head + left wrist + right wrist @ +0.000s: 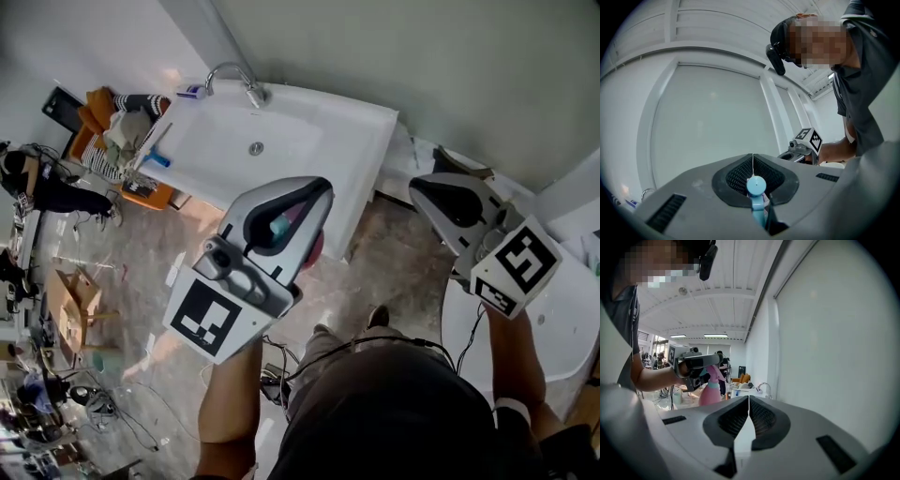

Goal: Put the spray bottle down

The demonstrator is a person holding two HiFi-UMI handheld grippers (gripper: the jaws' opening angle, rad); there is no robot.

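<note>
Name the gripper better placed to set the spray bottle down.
The left gripper. Its jaws are shut on the pink plastic spray bottle with the light blue nozzle, and the white sink lies just beyond it. The right gripper has its jaws together on nothing.

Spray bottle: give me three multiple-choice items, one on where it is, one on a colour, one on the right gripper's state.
1. Where is the pink plastic spray bottle?
A. in the right gripper
B. in the left gripper
C. in neither gripper

2. What colour is its spray head?
A. light blue
B. red
C. black

3. How do the right gripper's jaws stand?
A. wide apart
B. clamped on a thing
C. together, empty

Answers:
1 B: the left gripper view shows its jaws closed on the bottle's top.
2 A: the round head between those jaws is light blue.
3 C: in the right gripper view the pads meet with nothing between them.
</note>
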